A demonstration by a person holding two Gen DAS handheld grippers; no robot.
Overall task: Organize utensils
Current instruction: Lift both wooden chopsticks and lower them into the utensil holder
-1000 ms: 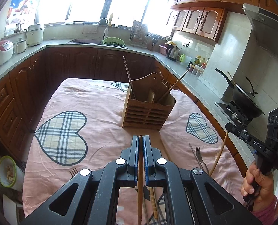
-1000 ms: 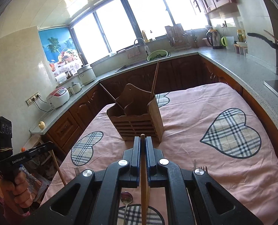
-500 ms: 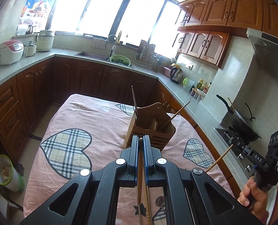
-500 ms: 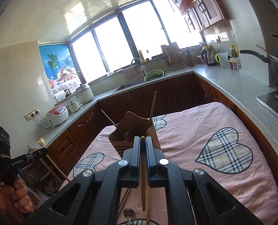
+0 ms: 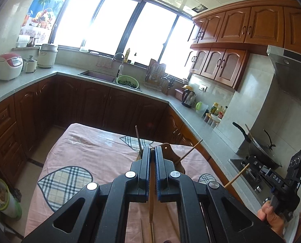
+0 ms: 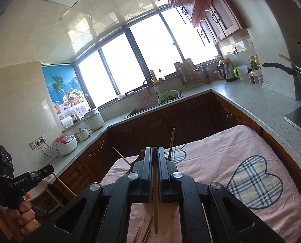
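Observation:
My left gripper (image 5: 152, 151) is shut on a wooden chopstick (image 5: 151, 208) that runs back between its fingers. The wooden utensil holder (image 5: 170, 151) shows just past the fingertips, mostly hidden, with two chopsticks (image 5: 138, 139) sticking up from it. At the right edge a hand carries my right gripper (image 5: 247, 163), shut on another chopstick (image 5: 236, 177). In the right wrist view the right gripper (image 6: 154, 150) clamps its chopstick (image 6: 155, 202), and holder chopsticks (image 6: 171, 143) rise behind it. The left gripper (image 6: 50, 168) is at far left.
The table wears a pink cloth with plaid hearts (image 6: 221, 158). Loose chopsticks (image 6: 147, 228) lie on it below the right gripper. Counters ring the room, with a stove and wok (image 5: 259, 147) to the right. A bowl (image 5: 0, 196) sits low at left.
Both grippers have risen and tipped upward with their chopsticks. The holder has dropped in both views and now hides behind the fingers; more window and ceiling show.

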